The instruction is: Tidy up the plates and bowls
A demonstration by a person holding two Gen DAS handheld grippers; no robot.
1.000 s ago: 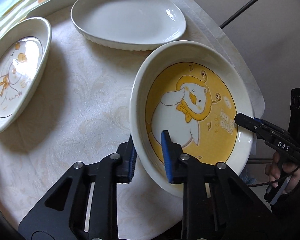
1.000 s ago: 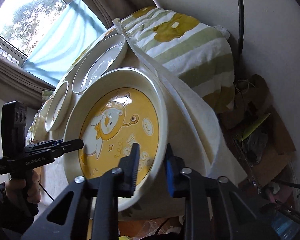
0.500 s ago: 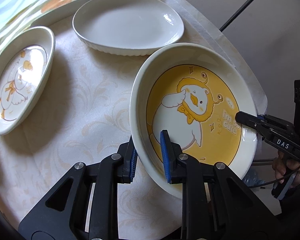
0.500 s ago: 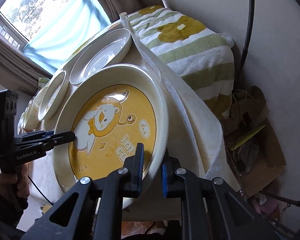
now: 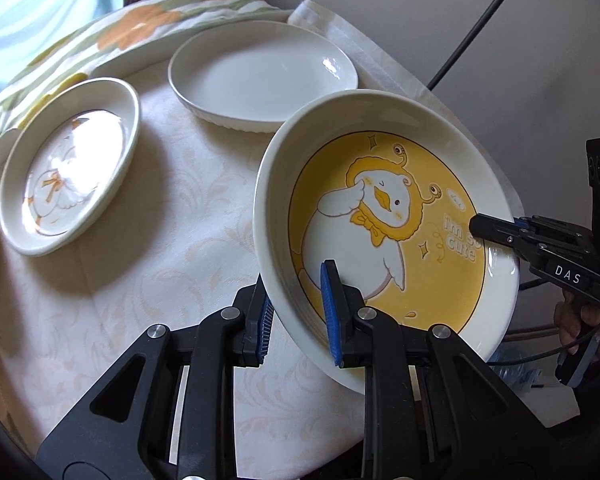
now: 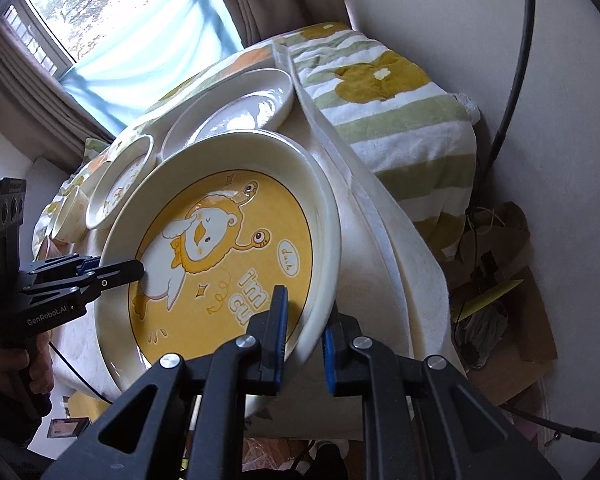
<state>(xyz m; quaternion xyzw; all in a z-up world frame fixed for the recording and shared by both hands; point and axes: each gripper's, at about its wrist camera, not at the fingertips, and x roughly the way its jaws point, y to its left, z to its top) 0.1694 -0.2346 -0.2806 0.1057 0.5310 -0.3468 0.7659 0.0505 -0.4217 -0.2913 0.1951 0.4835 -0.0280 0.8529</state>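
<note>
While both grippers pinch its rim, the big round yellow duck-print ceramic dish is tilted higher off the cream tablecloth-covered table than a second ago. Left gripper clamps the near edge, right gripper the opposite edge. Behind it, the plain white oval plate and small duck-print dish haven't budged.

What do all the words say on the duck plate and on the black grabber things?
"i'm so cute": on the yellow duck plate, partly hidden by the fingers in both views.
A little word in a white oval on the plate: too small to read for sure.
"DAS": on the right hand-held gripper, seen from the left wrist.
"GenRobot.AI": on the left hand-held gripper, seen from the right wrist.
</note>
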